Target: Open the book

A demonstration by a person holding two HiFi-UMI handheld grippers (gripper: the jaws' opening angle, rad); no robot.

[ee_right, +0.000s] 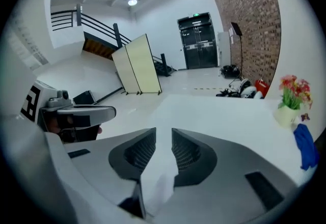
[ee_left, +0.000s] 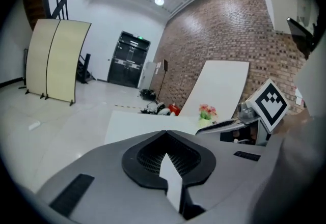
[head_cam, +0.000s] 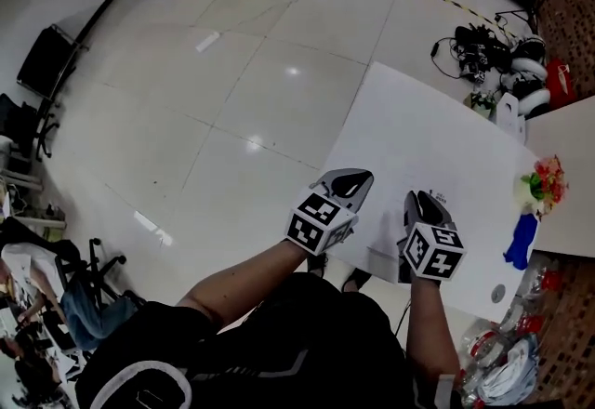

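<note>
Two grippers hover side by side over the near edge of a white table, apparently poised to start on a book that no view shows plainly; it may lie hidden beneath them. The left gripper has its jaws pressed together on nothing. The right gripper is slightly parted and empty, with bare tabletop showing through the gap. Flowers and a blue cloth sit well clear at the right.

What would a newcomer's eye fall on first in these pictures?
Two grey grippers with black-and-white marker cubes, the left gripper and the right gripper, are held at the near edge of the large white table. At its right end a small pot of red and yellow flowers stands near a blue cloth.
</note>
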